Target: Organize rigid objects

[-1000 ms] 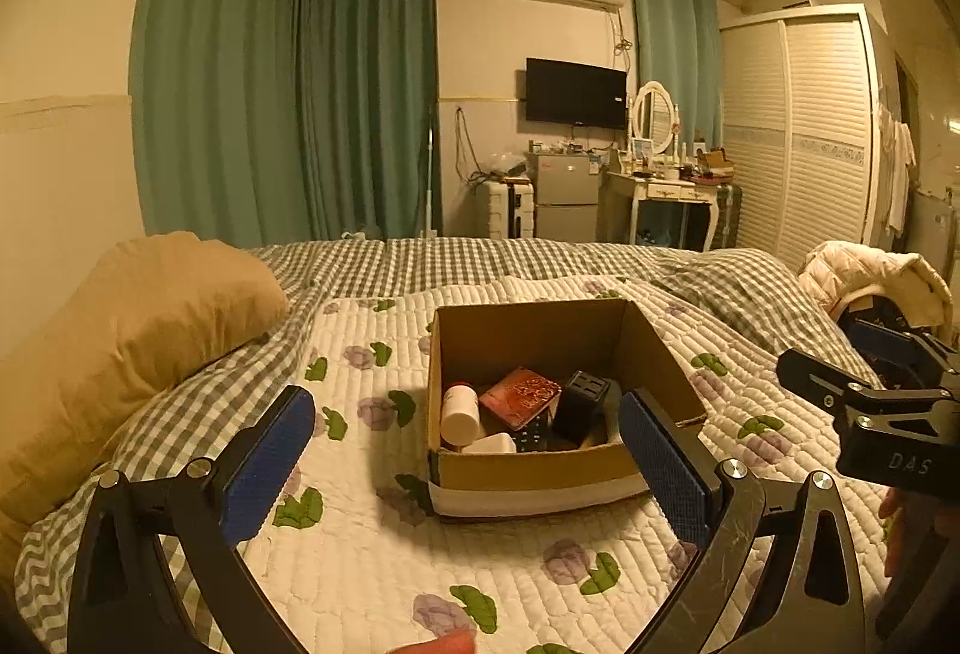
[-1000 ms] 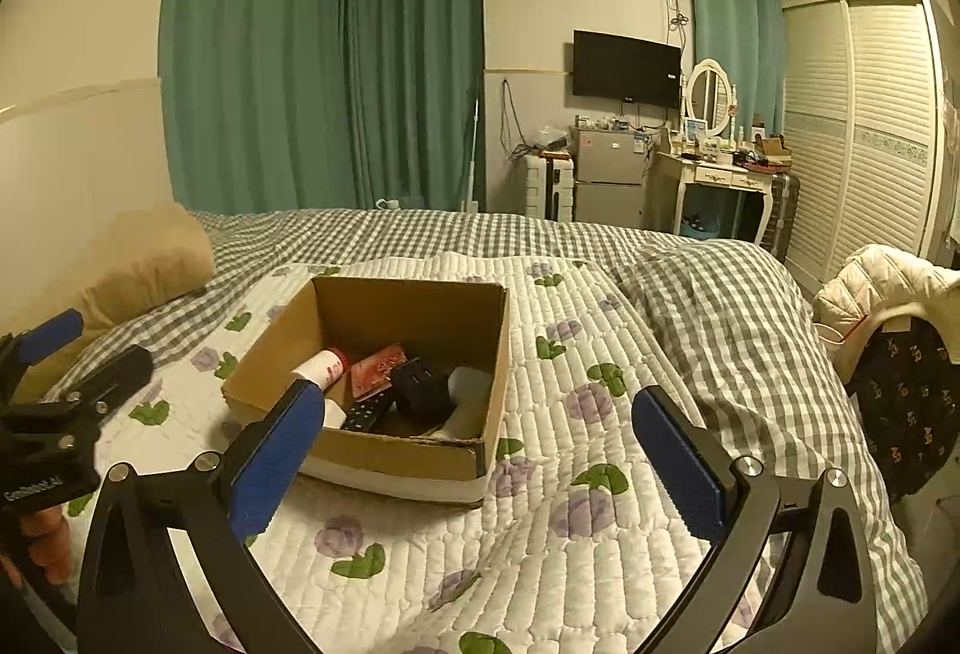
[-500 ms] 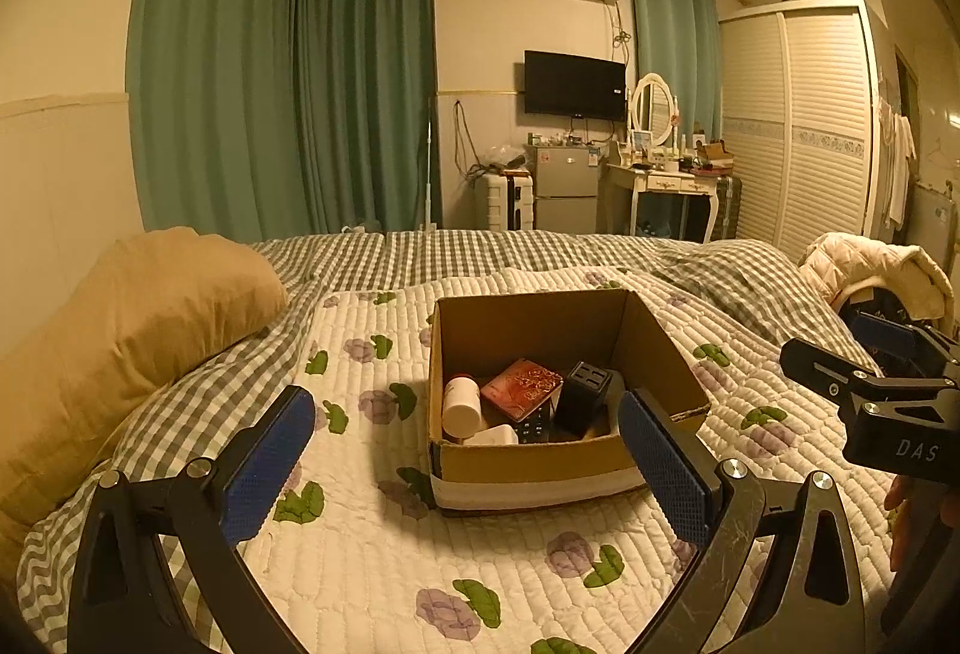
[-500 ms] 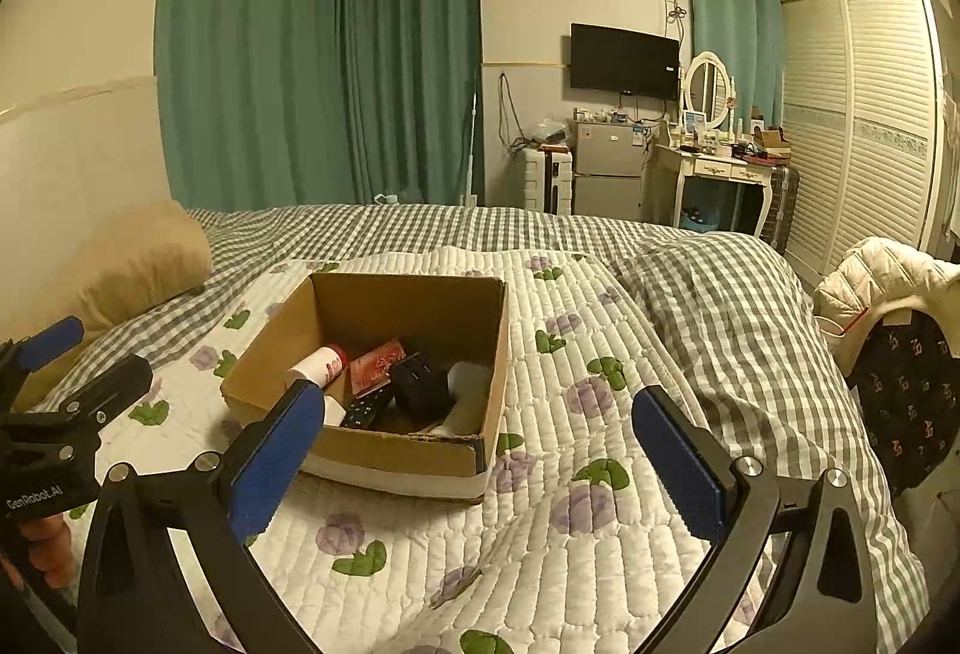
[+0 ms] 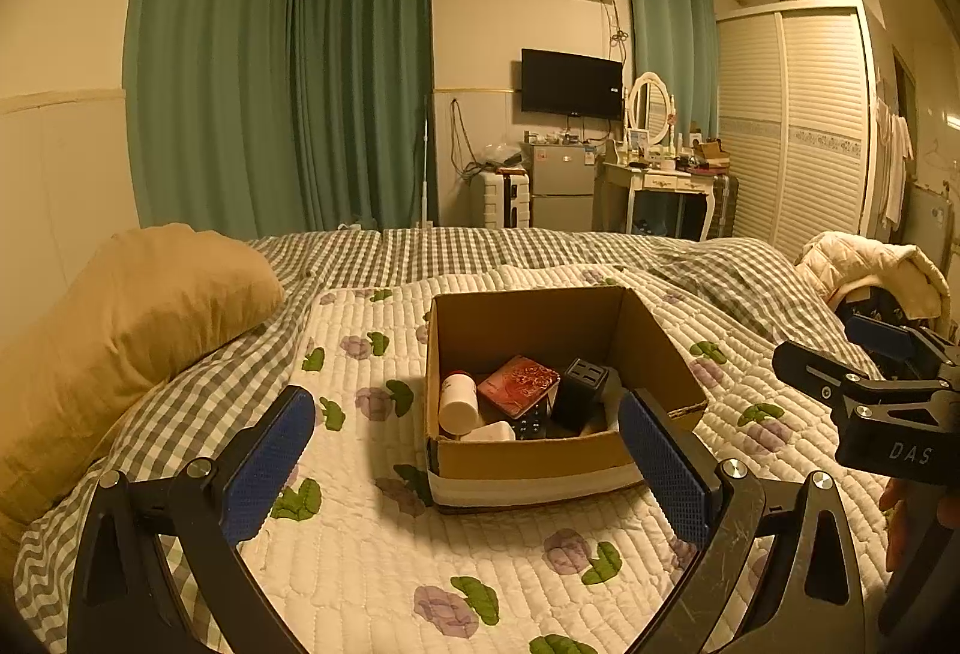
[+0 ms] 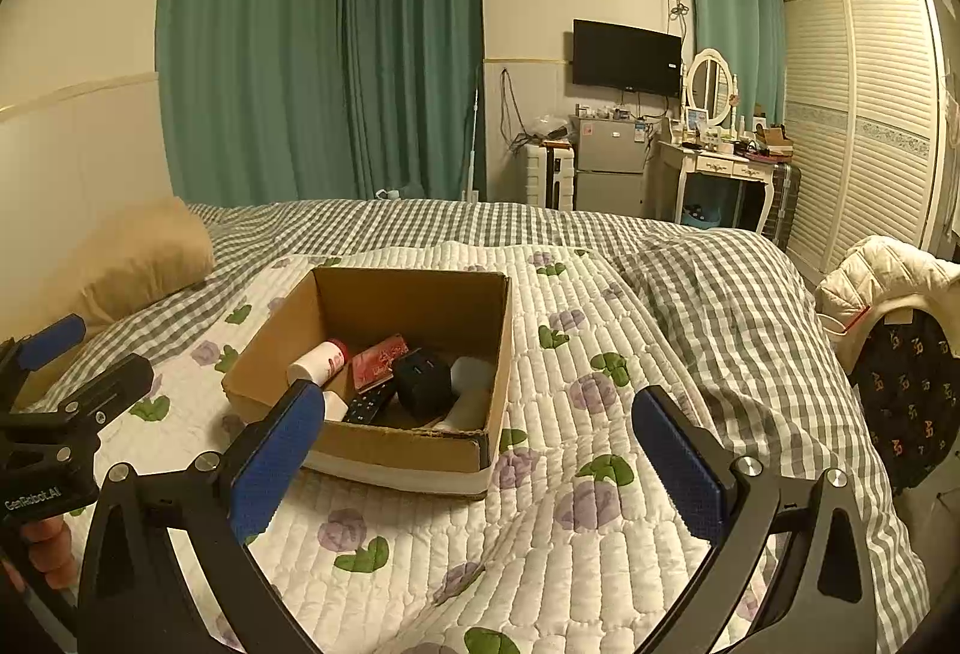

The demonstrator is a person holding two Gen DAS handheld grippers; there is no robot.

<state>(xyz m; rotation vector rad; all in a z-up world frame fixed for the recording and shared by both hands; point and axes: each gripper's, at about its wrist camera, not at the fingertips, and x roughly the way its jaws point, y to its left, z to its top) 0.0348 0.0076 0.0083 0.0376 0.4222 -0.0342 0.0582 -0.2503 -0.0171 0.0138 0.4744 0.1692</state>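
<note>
A brown cardboard box stands on the quilted bed. It holds a white bottle with a red cap, a red patterned case, a black cube adapter, a black remote and white items. My left gripper is open and empty, held above the quilt just in front of the box. My right gripper is open and empty, in front of the box's right corner.
A tan pillow lies at the left on the checked duvet. A jacket on a chair stands off the bed's right side. Curtains, a fridge and a dressing table are far behind.
Both grippers have drawn back and risen slightly, so the box sits a little lower and farther in view. Both stay open and empty.
</note>
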